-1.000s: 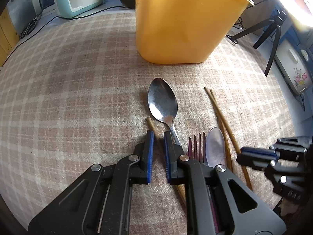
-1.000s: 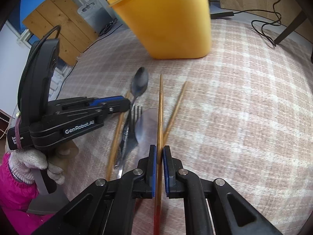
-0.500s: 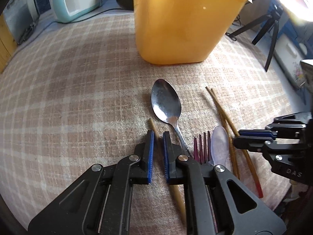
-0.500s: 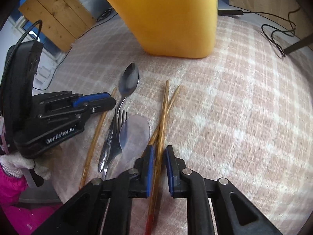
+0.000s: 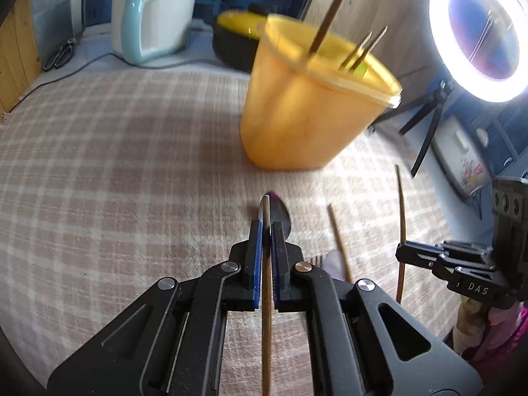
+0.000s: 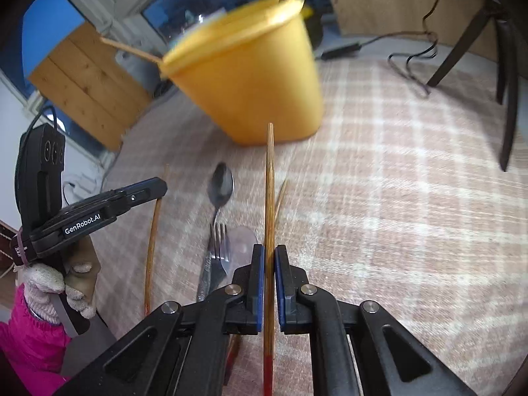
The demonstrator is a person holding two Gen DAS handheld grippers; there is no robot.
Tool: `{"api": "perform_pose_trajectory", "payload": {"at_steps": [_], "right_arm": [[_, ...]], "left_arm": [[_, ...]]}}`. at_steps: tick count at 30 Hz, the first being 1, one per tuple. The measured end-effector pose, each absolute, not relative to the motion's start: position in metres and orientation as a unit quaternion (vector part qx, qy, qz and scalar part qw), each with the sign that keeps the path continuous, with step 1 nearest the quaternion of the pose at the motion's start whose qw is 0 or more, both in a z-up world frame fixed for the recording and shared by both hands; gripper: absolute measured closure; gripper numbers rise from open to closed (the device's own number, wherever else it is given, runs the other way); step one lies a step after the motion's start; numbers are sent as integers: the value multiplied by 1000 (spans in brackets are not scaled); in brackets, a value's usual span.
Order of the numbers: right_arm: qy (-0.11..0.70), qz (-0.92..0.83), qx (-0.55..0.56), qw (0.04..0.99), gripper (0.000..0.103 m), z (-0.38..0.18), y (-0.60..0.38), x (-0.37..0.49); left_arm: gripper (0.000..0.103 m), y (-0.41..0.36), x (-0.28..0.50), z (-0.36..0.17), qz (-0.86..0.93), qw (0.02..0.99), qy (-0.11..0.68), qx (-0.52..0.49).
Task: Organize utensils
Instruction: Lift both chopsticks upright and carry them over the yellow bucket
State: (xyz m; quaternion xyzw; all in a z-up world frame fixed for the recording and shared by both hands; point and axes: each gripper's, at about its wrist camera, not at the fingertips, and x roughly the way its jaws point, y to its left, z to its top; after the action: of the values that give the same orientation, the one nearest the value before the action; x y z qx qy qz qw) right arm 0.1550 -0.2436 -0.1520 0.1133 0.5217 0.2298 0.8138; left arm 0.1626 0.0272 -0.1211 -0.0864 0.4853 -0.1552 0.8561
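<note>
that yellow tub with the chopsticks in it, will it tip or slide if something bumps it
Probably fairly easy to shift. The yellow tub looks like thin, translucent plastic, so likely light. It is tall, wider at the rim than at the base, and the chopsticks inside lean on the rim, so a high knock may tip it. The checked cloth probably resists sliding.

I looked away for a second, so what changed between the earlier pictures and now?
Both claws lifted. The left claw, whose jaws have just been closing, clamped a chopstick and raised it. The right claw, already clamped on another chopstick, lifted it too. The metal spoon, fork and yellow bin stayed put.
</note>
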Motion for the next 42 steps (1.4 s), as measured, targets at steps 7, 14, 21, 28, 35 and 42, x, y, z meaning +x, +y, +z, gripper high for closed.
{"api": "perform_pose_trajectory", "payload": {"at_steps": [7,14,21,28,35,42], "right_arm": [[486,226,113,837,99,-127,-252,145],[454,220,113,856,99,-104,-251,148],[435,222,107,866,99,-95,-242,145],[415,223,104,876,99,-79,-238,145],[390,221,107,888,99,-60,-238,152],[366,221,105,898,99,-41,-237,164]], "left_arm": [[101,37,146,-79,-154,883,431,-103],[101,43,138,-47,-157,900,392,-107],[101,50,125,-27,-159,910,366,-111],[101,59,123,-6,-153,923,337,-109],[101,72,135,17,-141,936,306,-102],[101,84,156,38,-130,946,278,-103]]}}
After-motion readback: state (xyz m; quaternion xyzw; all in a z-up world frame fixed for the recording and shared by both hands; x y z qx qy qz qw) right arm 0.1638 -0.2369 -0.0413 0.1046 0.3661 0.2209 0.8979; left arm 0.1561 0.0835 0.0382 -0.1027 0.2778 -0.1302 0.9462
